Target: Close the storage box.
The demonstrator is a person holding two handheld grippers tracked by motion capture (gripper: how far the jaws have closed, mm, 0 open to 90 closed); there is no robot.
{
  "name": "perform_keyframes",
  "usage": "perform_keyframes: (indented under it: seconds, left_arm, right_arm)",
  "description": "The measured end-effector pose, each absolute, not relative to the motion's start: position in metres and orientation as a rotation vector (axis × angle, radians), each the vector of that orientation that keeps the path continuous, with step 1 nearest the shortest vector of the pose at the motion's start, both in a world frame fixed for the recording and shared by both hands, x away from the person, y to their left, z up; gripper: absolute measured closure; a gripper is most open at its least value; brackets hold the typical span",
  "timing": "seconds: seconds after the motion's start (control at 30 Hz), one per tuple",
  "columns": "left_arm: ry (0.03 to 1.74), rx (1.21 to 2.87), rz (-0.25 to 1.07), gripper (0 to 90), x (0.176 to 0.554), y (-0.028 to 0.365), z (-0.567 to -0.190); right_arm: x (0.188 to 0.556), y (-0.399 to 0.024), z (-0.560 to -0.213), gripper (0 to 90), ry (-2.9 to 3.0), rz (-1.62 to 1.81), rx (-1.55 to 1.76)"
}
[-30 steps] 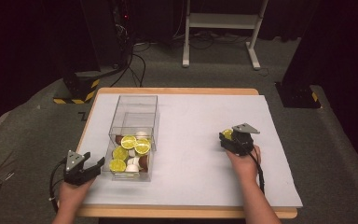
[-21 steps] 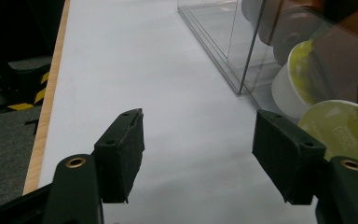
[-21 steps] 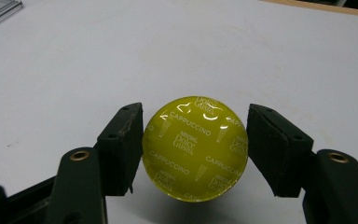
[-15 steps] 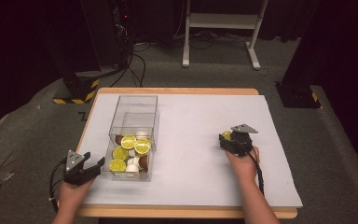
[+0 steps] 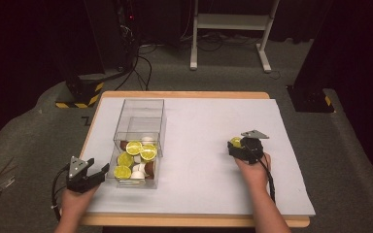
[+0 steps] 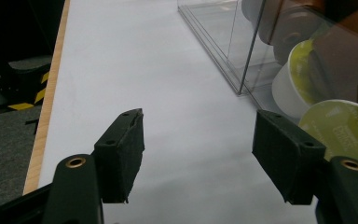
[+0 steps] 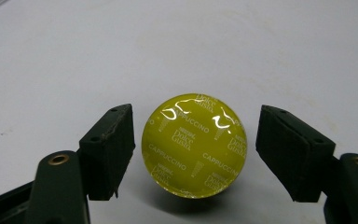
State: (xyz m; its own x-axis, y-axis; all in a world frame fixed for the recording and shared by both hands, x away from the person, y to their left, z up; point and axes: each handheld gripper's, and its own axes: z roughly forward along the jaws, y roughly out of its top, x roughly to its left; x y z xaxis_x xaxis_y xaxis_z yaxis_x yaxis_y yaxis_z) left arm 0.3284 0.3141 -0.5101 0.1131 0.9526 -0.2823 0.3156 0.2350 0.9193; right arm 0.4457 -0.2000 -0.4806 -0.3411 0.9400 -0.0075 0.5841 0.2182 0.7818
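The right tool (image 7: pixel 193 154) has just been opening; its pads stand clear of the yellow capsule (image 7: pixel 194 145) lying between them on the white tabletop (image 5: pixel 199 126). The left tool (image 6: pixel 200 158) rests wide open beside the clear box (image 5: pixel 141 109).

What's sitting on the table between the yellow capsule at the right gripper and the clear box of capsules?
Nothing visible. The yellow capsule sits on the white table cover between the jaws of the right gripper, which have just been opening. Only bare cover lies from there to the clear box.
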Motion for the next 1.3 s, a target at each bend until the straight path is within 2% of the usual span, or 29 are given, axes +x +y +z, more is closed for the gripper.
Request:
perform_keyframes:
  seconds: [0.6,0.73,1.3]
  left_arm:
    - [1.417,1.28,0.726,34.7,0.329,0.315,-0.51]
    - [1.412,1.287,0.723,35.0,0.328,0.315,-0.509]
    - [1.383,1.308,0.693,35.4,0.316,0.312,-0.504]
  right_arm:
    - [0.421,-0.194,-0.465,30.8,2.017,1.035,1.345]
    - [0.411,-0.193,-0.463,34.4,2.01,1.059,1.328]
    - [0.388,-0.195,-0.473,37.6,2.028,1.085,1.28]
